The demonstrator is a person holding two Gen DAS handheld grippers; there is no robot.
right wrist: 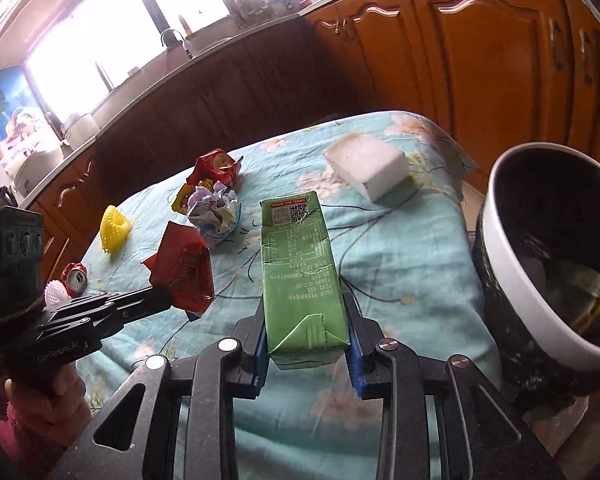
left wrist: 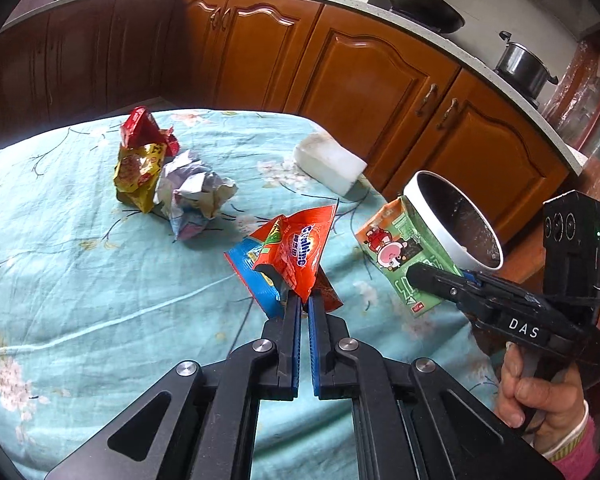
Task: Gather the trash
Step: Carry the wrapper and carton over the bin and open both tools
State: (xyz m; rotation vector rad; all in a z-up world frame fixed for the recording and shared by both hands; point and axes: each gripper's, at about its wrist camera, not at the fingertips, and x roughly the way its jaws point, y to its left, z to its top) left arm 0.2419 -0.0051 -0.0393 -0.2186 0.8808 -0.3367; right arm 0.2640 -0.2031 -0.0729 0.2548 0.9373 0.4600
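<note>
Right wrist view: green drink carton (right wrist: 300, 276) lies lengthwise between right gripper (right wrist: 306, 344) pads, long axis along fingers, QR-code end pointing away toward white block (right wrist: 370, 166), folded end nearest camera; jaws partly closed, clamped on carton sides; black bin with white rim (right wrist: 540, 320) just right, beside table edge; left gripper (left wrist: 304, 300) pinched tight on orange snack wrapper (left wrist: 300, 248), blue wrapper (left wrist: 252, 276) caught with it, lifted above floral tablecloth (left wrist: 80, 280); crumpled paper (left wrist: 196, 192) and red-yellow wrappers (left wrist: 140, 160) further back on cloth.
</note>
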